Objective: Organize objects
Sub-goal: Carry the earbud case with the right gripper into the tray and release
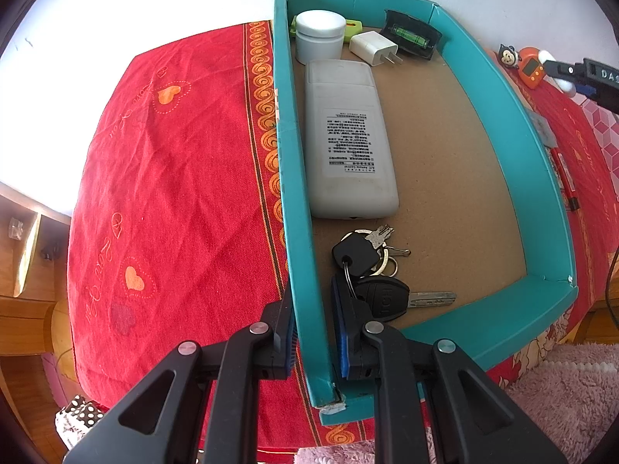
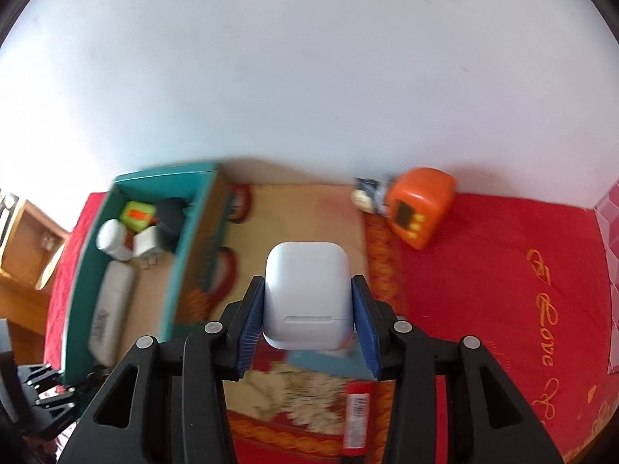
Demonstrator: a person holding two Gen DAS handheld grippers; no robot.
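A teal box [image 1: 503, 81] lies on a red cloth. It holds a white remote [image 1: 348, 139], a white jar [image 1: 320, 34], a white charger [image 1: 373, 47], a black spirit level [image 1: 411, 34] and a bunch of keys [image 1: 371, 270]. My left gripper [image 1: 315, 332] is shut on the box's near left wall. My right gripper [image 2: 307, 321] is shut on a white earbud case [image 2: 307, 294] and holds it above the cloth, to the right of the box [image 2: 193, 243]. The right gripper also shows at the far right of the left wrist view [image 1: 580, 73].
An orange timer [image 2: 418, 212] and a small cartoon figure [image 1: 508, 56] stand by the white wall, right of the box. A red pen [image 2: 358, 413] lies on the cloth under the right gripper. Wooden furniture [image 1: 23, 270] stands at the left. A pink fluffy fabric [image 1: 572, 398] lies at the lower right.
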